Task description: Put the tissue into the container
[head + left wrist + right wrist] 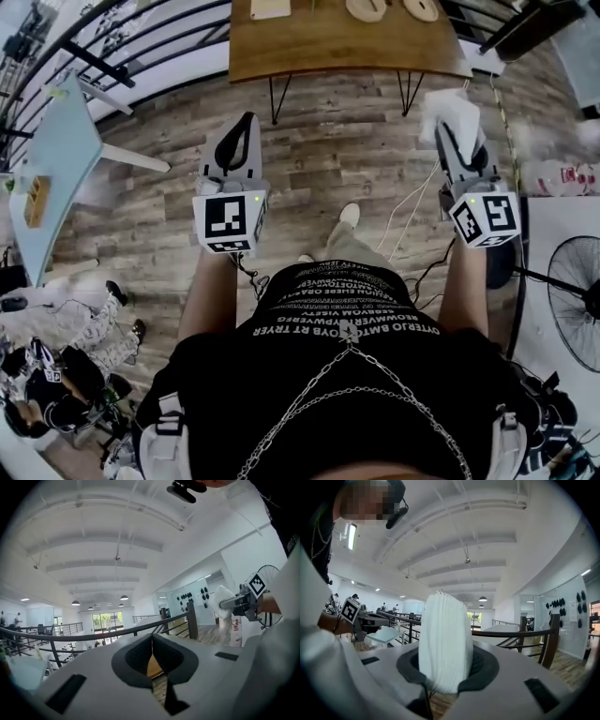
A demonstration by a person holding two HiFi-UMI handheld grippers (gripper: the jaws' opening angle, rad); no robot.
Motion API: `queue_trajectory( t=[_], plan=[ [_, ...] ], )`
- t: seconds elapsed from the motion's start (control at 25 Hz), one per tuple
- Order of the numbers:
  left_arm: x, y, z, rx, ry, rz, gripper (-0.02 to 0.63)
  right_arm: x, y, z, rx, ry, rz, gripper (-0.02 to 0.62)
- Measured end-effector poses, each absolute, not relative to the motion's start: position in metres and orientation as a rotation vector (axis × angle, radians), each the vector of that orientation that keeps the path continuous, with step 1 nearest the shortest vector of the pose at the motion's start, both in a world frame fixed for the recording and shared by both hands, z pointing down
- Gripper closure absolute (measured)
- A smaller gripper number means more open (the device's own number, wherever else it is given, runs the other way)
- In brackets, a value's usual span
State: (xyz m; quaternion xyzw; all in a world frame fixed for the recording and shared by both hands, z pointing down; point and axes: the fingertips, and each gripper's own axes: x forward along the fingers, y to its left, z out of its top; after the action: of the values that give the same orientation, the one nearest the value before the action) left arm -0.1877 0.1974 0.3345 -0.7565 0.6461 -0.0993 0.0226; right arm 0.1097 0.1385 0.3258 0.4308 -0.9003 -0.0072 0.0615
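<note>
Not much to read here, honestly. The black shirt has rows of white lettering, upside down and too garbled. Red print at 3 o'clock is blurry.

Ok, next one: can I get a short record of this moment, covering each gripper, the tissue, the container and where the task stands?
left gripper: jaws together, nothing between them, held up in the air
right gripper: closed on the tissue, held up in the air
tissue: white layered wad, standing upright between the right gripper's jaws
container: none that I can make out in any view
surroundings: wooden table ahead of the person, plank floor below the grippers
task status: tissue picked up, not yet placed
</note>
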Motion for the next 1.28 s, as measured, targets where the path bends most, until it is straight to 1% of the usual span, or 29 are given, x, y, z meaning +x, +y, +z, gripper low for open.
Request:
queue_trajectory(
  t=[0.2,0.52,0.76,0.92,1.12,1.28],
  plan=[
    [-0.165,0.146,0.330,-2.356,2.009,-0.294,0.577,0.133,0.087,0.323,1.293,-2.728,-0.025,0.466],
    [-0.112,0.073,0.304,-2.290,1.934,-0.300,0.577,0.191,0.023,0.307,1.320,-2.754,-0.056,0.467],
    [-0.094,0.035,0.303,-2.184,1.947,-0.343,0.577,0.222,-0.022,0.308,1.307,-2.773,-0.055,0.467],
    [-0.096,0.028,0.311,-2.201,2.002,-0.318,0.577,0.221,-0.045,0.322,1.273,-2.786,-0.002,0.468],
    [-0.114,0.022,0.316,-2.170,2.062,-0.330,0.577,0.196,-0.063,0.336,1.187,-2.837,0.086,0.468],
    [-0.123,0.013,0.326,-2.172,2.077,-0.347,0.577,0.180,-0.076,0.344,1.143,-2.836,0.091,0.467]
  ],
)
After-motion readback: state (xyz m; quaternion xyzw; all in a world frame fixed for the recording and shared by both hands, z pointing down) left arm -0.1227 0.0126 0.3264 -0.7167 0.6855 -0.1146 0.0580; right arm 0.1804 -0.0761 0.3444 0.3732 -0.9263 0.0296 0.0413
